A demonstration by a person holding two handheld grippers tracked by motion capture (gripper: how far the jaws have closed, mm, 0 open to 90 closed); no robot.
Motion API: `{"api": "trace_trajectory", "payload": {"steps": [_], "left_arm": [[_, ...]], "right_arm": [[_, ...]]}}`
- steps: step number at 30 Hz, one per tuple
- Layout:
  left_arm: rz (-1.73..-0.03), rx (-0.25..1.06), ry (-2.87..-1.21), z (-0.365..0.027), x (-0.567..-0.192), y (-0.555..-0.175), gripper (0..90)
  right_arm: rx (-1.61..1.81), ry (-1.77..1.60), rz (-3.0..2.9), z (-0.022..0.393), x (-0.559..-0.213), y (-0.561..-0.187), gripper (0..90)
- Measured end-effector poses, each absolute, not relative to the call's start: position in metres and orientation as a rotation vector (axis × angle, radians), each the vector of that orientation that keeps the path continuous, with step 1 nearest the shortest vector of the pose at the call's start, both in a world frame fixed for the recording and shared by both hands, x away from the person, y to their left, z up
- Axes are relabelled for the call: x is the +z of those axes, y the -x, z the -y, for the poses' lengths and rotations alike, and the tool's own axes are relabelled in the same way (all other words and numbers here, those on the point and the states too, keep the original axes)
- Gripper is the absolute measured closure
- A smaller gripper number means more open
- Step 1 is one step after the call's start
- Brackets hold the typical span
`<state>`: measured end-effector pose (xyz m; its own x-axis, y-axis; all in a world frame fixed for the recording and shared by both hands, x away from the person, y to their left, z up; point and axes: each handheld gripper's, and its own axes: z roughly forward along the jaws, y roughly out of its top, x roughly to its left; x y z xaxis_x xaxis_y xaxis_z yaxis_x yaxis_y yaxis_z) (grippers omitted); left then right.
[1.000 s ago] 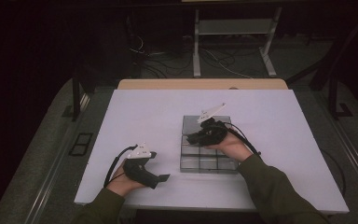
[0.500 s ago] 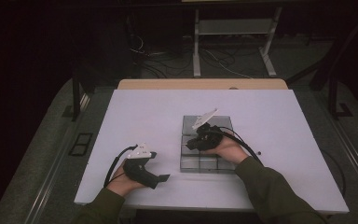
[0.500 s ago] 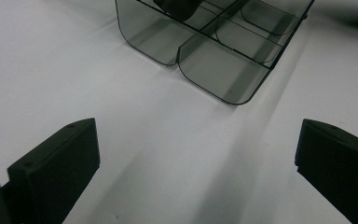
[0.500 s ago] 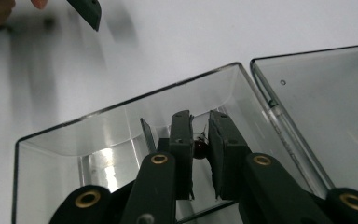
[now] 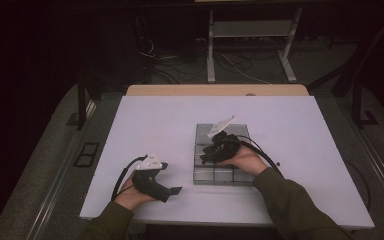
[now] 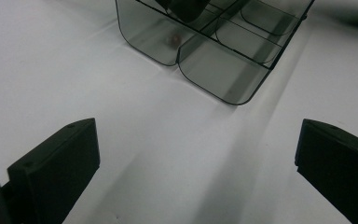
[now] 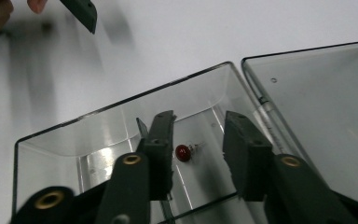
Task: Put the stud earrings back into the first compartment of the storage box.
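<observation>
small red bulb point(image 7: 183, 152) lies loose between the just-opening jaws of the right gripper point(image 7: 199, 154), inside the tray point(image 7: 121, 121).

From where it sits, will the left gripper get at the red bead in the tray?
Probably not yet. The left gripper rests apart from the tray, and the right gripper, jaws just opened, stands in that compartment around the red bead.

Red bead point(image 7: 182, 152), small and round, with a short pale stem.
Lies loose on the floor of a compartment of the clear smoked-plastic organiser tray point(image 7: 121, 112), near its centre, on the white table.
</observation>
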<state>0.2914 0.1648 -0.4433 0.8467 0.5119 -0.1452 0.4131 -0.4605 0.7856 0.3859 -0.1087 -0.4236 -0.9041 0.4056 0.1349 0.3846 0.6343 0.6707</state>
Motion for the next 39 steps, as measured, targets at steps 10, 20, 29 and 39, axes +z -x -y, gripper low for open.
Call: {"api": "trace_trajectory", "payload": {"steps": [10,20,29,39], "left_arm": [[-0.666,0.135,-2.119,-0.165,-0.444,-0.292,0.0],[-0.661,0.135,-2.122,-0.164,-0.444,-0.292,0.0],[-0.674,0.14,-2.116,-0.166,-0.443,-0.292,0.0],[-0.677,0.13,-2.116,-0.166,-0.444,-0.292,0.0]], "right_arm": [[1.27,-0.774,-2.743,0.131,-0.407,-0.385,47.0],[1.288,-0.817,-2.667,0.162,-0.394,-0.385,39.1],[1.301,-0.837,-2.62,0.193,-0.387,-0.381,39.4],[1.293,-0.89,-2.579,0.222,-0.388,-0.376,39.7]]}}
